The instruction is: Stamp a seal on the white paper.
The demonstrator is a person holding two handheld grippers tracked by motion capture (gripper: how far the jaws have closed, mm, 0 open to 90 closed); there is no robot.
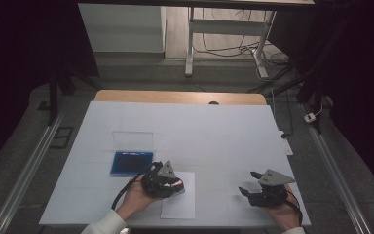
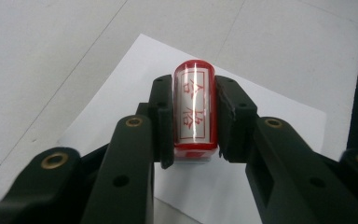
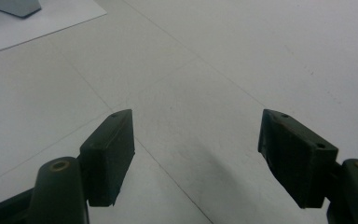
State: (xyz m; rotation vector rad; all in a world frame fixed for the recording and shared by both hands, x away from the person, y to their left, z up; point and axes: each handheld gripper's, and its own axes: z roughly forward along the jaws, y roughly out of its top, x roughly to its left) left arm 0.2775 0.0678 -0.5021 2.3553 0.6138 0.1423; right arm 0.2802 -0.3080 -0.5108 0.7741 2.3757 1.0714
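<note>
over paper sheet [image 2: 270,112], stamp [image 2: 194,109] in left tongs [image 2: 191,121]

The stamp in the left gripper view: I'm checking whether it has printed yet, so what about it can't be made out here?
- Stamp face, left gripper view: pressed toward the paper, hidden by its own body.
- Any print: covered by the stamp and fingers.
- High view: the stamp is behind the left gripper.
</note>
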